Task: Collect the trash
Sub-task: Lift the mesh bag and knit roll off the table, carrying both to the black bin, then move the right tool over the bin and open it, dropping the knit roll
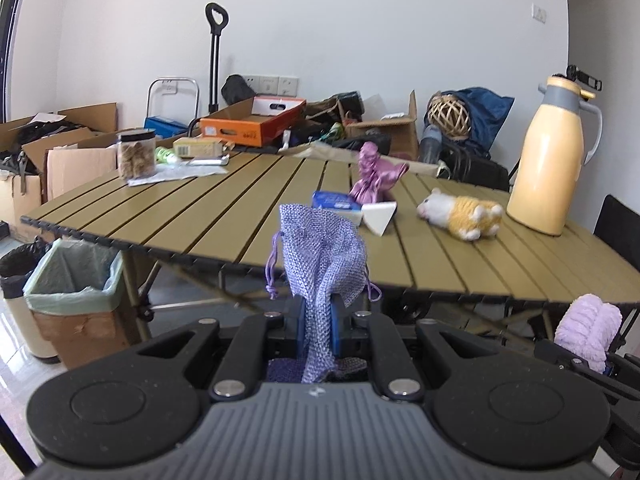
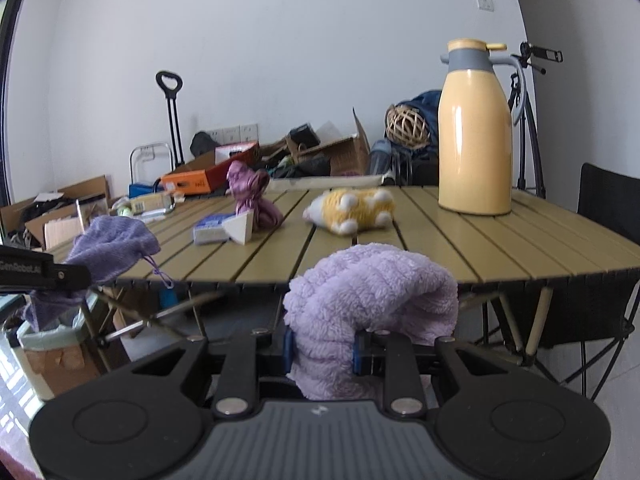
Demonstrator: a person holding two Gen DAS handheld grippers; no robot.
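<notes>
We've got both claws off the desk (image 1: 168,216) edge w/ loads: left claw (image 1: 318,320) pinching the pouch (image 1: 320,248), right claw (image 2: 322,350) clamped on the fleece (image 2: 372,280). Bin (image 1: 74,280) sits low-left, so prob. carrying both there.

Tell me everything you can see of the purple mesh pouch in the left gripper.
The purple mesh pouch is a small lilac drawstring bag of loose, open-weave fabric, limp and crumpled. The left gripper is shut on its lower part between blue pads, so its open mouth stands upward while its bottom end bunches behind the fingers. Thin purple cords with knotted ends dangle on both sides. It is held in the air before the slatted table edge, touching nothing else; the right wrist view shows it too.
</notes>
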